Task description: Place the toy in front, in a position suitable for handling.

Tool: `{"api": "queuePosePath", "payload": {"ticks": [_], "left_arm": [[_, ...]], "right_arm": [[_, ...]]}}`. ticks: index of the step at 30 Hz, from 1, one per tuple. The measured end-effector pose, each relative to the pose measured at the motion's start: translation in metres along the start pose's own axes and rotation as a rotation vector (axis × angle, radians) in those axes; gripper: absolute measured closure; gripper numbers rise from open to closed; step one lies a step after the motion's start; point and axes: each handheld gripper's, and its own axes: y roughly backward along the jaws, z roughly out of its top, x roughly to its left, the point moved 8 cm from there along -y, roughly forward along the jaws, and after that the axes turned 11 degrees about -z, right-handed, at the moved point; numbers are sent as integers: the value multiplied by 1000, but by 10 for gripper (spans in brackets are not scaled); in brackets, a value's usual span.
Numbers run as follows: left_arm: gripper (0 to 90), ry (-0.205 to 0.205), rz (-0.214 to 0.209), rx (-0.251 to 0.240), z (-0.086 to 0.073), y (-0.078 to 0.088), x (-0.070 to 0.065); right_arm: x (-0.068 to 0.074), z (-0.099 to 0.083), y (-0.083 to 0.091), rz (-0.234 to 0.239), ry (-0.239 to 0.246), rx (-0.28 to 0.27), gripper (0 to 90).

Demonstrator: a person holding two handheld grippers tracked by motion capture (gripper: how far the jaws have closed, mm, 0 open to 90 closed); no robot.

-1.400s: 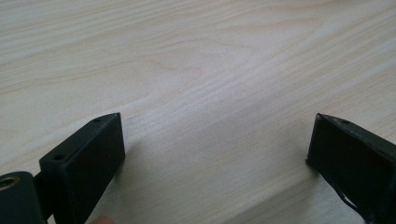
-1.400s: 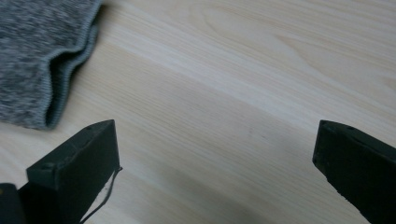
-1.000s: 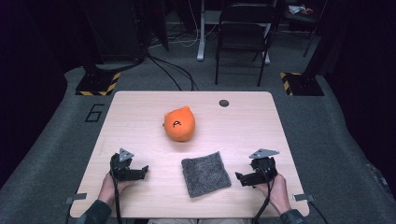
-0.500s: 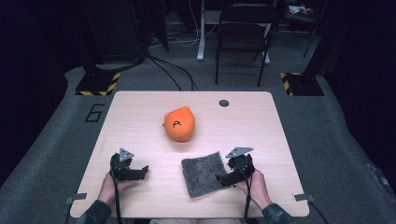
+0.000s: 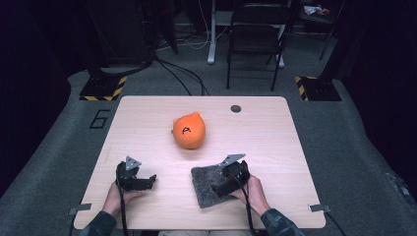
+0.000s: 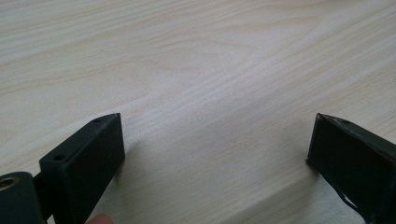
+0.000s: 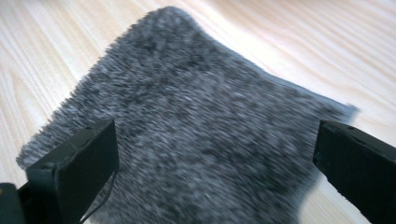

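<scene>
- Right gripper (image 5: 222, 187) has travelled leftward from the worktop's right edge and now sits over the grey cloth (image 5: 206, 183).
- Its jaws stand wide apart, the cloth between them.

Black two-jaw tongs (image 5: 222, 188) with grey triangular plates, trailing cables, dark sleeves (image 5: 280, 225)

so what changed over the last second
The right gripper slid left from the table's right edge to over the grey cloth, jaws open, gripping nothing yet. The left gripper, the orange plush and the cloth kept their places.
</scene>
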Motion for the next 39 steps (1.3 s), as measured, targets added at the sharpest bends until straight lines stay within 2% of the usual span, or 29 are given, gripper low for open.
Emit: {"api": "queuePosePath", "payload": {"ticks": [4,8,12,16,18,21,25,31,39], "left_arm": [[32,0,-2,-5,0,-1,0],[32,-2,-3,-1,0,0,0],[32,1,-6,-1,0,0,-1],[31,-2,-9,0,0,-1,-1],[31,-3,-8,1,0,-1,-1],[31,-2,-10,0,0,-1,-1],[32,-2,-10,0,0,-1,-1],[32,-2,-9,0,0,0,-1],[30,-8,-16,2,0,-1,-1]], "right_arm": [[10,-1,-12,-11,56,36,0],[11,-7,-23,-4,45,82,71],[12,-10,-27,-36,75,85,126],[12,-11,-27,-28,77,82,142],[13,-12,-27,-32,57,87,152],[11,-11,-27,-32,73,89,183],[7,-11,-25,-36,65,72,278],[-1,-11,-22,-48,54,58,471],[6,-12,-19,-65,81,34,638]]}}
